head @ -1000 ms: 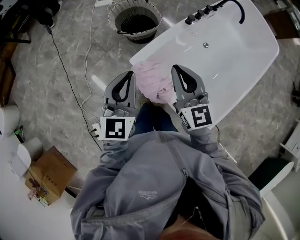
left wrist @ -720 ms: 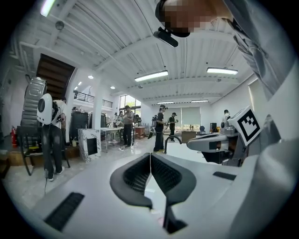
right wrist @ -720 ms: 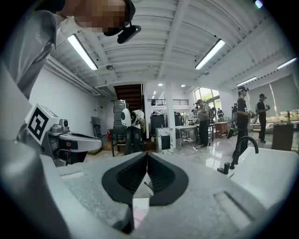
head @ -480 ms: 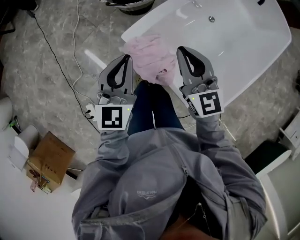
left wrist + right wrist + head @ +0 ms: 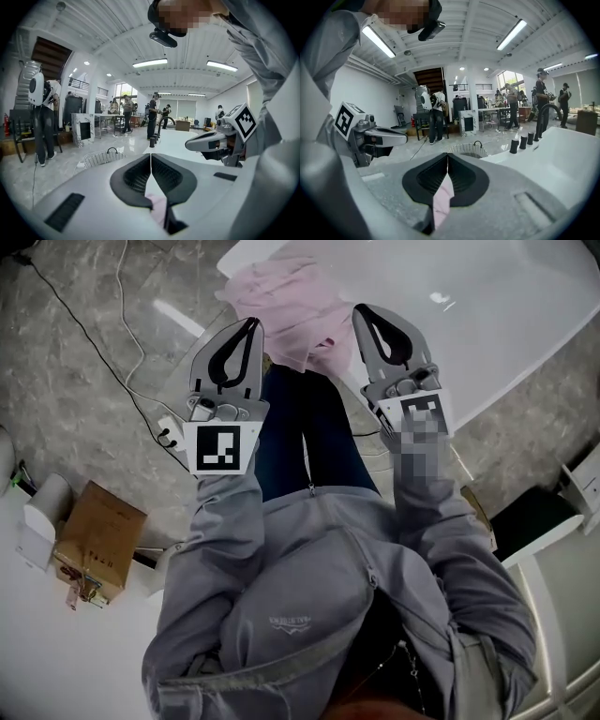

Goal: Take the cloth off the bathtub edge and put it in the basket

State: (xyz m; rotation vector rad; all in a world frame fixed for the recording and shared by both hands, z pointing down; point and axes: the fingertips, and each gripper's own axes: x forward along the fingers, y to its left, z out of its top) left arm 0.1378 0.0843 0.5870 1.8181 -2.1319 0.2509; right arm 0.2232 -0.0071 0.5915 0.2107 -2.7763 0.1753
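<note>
The pink cloth [image 5: 286,301] lies crumpled over the near rim of the white bathtub [image 5: 506,306]. In the head view my left gripper [image 5: 250,324] hovers at the cloth's left edge and my right gripper [image 5: 362,312] at its right edge, both shut with nothing held. A strip of the cloth [image 5: 158,206] shows below the closed jaws of the left gripper [image 5: 151,157] in its own view, and likewise the cloth [image 5: 442,199] under the right gripper [image 5: 447,157]. The white wire basket [image 5: 100,158] stands on the floor beyond the tub; the right gripper view also shows the basket [image 5: 468,150].
A cardboard box [image 5: 98,545] sits on the floor at the left, with cables [image 5: 127,362] and a power strip [image 5: 169,434] beside the tub. A black faucet [image 5: 543,117] and knobs [image 5: 522,140] stand on the tub's far rim. Several people stand in the background.
The head view has tilted down: the basket and faucet have left the frame, and the cloth and tub sit higher. Both grippers stayed shut, flanking the cloth.
</note>
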